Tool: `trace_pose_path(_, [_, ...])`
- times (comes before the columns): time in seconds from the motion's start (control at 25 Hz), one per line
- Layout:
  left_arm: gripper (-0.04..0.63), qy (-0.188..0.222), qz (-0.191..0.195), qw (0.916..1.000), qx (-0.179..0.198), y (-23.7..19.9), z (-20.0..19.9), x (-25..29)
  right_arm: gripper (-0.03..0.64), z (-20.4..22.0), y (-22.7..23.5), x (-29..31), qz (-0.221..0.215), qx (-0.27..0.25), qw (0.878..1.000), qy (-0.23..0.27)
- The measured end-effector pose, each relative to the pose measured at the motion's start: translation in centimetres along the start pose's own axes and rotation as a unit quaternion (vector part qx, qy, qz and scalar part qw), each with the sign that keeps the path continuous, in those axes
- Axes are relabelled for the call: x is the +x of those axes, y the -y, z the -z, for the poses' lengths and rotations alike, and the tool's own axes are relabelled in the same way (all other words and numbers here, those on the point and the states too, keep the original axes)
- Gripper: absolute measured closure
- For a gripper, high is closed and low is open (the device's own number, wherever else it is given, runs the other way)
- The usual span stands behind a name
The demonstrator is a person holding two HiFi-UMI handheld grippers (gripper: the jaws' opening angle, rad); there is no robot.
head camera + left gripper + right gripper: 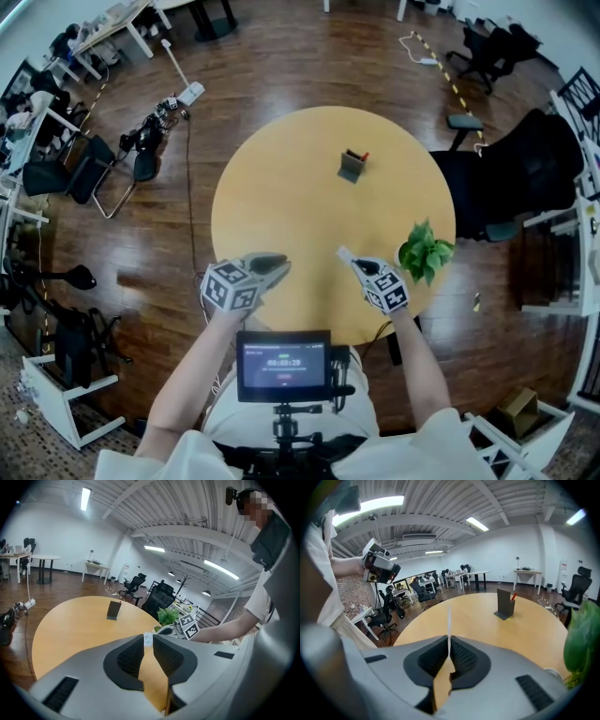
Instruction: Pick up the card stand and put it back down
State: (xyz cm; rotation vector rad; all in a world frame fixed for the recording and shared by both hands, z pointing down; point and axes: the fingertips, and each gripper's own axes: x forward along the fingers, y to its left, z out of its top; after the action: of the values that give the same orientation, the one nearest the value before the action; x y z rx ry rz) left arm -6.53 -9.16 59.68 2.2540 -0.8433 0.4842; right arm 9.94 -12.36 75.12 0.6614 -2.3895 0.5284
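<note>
Ahead of both pairs of jaws, the round table [272, 178] runs as bare wood up to the card stand [352, 165], the 1 obstacle on that stretch, well apart from either tip. Just right of the right gripper [343, 253] jaws, a potted plant [426, 249] crowds the table edge. Between the 2 grippers, and left of the left gripper [280, 263] jaws, the wood lies open.

Bright ceiling strip lights [85, 498]; fisheye distortion, dark corners.
</note>
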Motion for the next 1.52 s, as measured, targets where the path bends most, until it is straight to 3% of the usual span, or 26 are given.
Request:
trace_pose_path(0.76, [0.534, -0.038, -0.002, 0.9993, 0.000, -1.3, 2.0, 0.7, 0.588, 4.3, 2.4, 4.5, 0.029, 0.019, 0.999, -0.033])
trace_pose_path(1.52, [0.535, -0.050, 0.001, 0.9987, -0.009, -2.3, 3.3, 0.7, 0.588, 7.6, 2.6, 8.1, 0.000, 0.018, 0.997, -0.073])
